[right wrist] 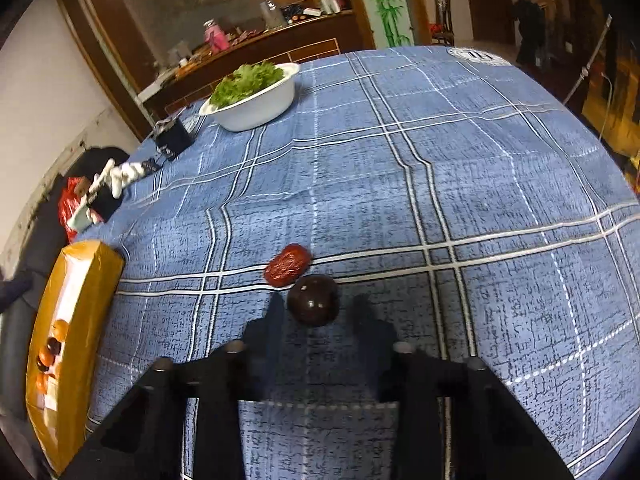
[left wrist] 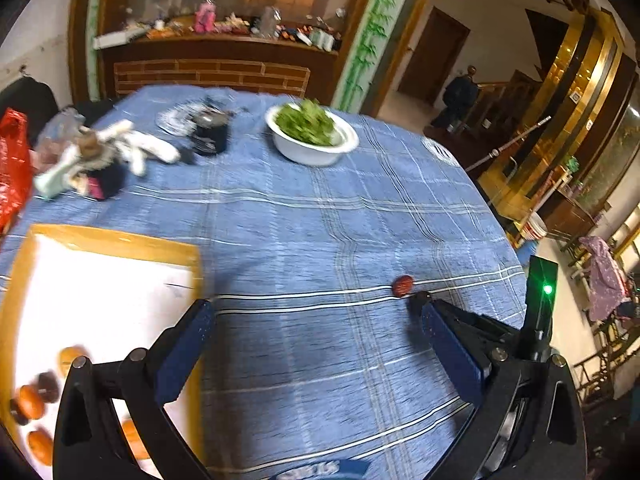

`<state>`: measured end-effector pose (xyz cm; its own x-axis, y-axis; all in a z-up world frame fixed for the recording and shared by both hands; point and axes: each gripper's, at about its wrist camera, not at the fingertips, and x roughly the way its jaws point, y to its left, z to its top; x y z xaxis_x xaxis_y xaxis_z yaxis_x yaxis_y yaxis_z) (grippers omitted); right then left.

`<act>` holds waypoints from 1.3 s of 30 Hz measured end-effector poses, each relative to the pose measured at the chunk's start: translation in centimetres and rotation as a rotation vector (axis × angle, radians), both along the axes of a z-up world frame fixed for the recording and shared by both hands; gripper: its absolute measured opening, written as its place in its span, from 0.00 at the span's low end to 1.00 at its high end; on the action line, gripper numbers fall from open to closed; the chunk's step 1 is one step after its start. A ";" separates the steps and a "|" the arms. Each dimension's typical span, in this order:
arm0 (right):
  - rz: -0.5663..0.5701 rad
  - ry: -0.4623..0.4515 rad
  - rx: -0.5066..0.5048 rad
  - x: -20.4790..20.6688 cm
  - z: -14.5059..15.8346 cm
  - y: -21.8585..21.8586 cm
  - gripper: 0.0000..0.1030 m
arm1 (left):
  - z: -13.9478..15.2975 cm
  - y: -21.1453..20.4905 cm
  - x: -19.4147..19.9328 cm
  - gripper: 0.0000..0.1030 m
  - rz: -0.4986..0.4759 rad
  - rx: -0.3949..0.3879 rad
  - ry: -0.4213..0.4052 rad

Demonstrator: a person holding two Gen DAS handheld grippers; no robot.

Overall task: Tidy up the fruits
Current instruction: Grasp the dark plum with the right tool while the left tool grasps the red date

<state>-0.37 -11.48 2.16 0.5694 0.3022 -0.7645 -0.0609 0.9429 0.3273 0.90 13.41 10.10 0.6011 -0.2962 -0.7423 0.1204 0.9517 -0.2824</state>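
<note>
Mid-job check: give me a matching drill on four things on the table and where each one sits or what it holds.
Things:
1. white bowl
2. wrinkled red date
3. dark round fruit
4. orange fruits

Places or states:
A. on the yellow-rimmed tray
B. between the fingers of the right tongs
C. holds leafy greens
D. loose on the blue cloth, outside both tongs

Pairs: 1-C, 2-D, 3-B, 4-A
</note>
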 end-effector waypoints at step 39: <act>-0.099 -0.061 0.019 -0.6 1.4 -3.7 0.50 | 0.5 -4.4 -4.1 0.18 -0.120 0.048 -0.111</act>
